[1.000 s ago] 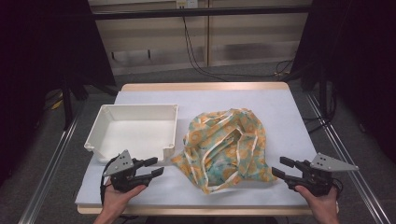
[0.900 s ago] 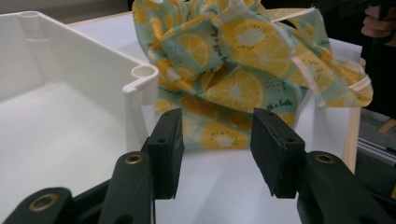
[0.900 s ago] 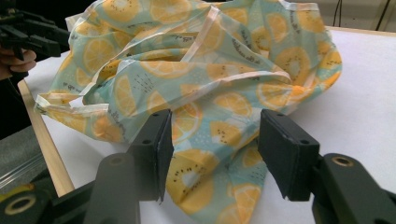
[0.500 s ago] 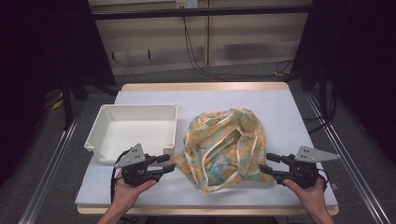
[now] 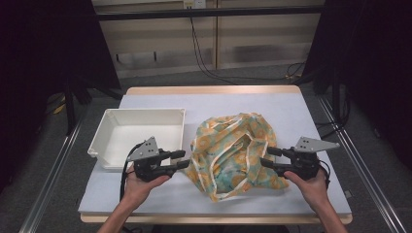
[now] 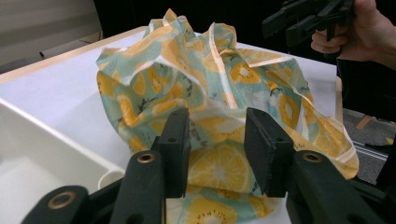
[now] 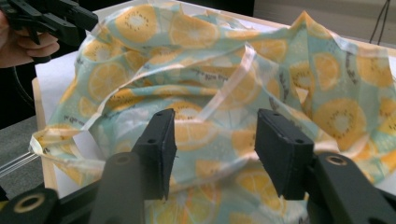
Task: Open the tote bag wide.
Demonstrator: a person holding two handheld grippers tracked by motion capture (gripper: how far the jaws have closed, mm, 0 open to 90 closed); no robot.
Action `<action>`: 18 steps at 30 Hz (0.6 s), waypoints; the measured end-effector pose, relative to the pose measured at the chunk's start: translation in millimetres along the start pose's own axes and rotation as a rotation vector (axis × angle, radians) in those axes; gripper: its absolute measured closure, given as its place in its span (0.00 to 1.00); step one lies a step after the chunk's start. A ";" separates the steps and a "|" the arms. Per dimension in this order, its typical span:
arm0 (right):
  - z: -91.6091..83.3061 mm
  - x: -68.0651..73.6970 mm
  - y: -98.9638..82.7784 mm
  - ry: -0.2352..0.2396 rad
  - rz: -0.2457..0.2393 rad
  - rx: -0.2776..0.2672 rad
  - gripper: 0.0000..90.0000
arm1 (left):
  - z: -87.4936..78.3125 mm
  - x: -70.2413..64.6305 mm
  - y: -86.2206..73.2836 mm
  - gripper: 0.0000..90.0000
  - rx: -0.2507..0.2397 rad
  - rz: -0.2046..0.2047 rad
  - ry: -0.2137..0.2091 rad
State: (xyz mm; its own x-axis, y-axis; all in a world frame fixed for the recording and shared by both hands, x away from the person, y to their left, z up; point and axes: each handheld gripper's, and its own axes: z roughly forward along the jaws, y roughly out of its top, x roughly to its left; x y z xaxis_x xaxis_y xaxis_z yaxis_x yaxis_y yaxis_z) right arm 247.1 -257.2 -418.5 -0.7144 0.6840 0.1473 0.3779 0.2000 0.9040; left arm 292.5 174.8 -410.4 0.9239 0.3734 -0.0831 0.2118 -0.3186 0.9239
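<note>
Orange-printed cloth bag (image 5: 236, 154) is lying crumpled between both released hand-held grippers, left (image 5: 182, 159) and right (image 5: 265, 156), while the high view is adding a white tray (image 5: 112, 147) at left.

small print on cloth bag (image 7: 205, 135) unreadable, white tray (image 6: 42, 158) cut off

tray (image 5: 141, 132) left on table (image 5: 301, 109) | cloth bag (image 5: 235, 150) right of tray, just beside it
</note>
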 end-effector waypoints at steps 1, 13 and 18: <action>1.6 -0.8 2.2 0.009 -0.009 0.001 0.55 | 1.1 0.6 1.3 0.70 -0.003 0.003 0.001; 22.0 -14.0 25.6 0.019 -0.030 0.001 0.58 | 20.3 14.5 24.0 0.73 -0.012 0.001 -0.018; 38.6 -23.2 35.1 0.009 -0.023 0.015 0.51 | 29.9 19.2 38.4 0.72 -0.027 -0.001 -0.013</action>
State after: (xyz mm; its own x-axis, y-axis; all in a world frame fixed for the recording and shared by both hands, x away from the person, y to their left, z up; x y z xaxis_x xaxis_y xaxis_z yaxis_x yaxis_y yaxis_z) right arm 299.6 -239.0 -405.7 -0.7285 0.6726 0.1300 0.3697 0.2262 0.9012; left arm 327.9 143.7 -387.7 0.9279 0.3622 -0.0882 0.2038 -0.2947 0.9336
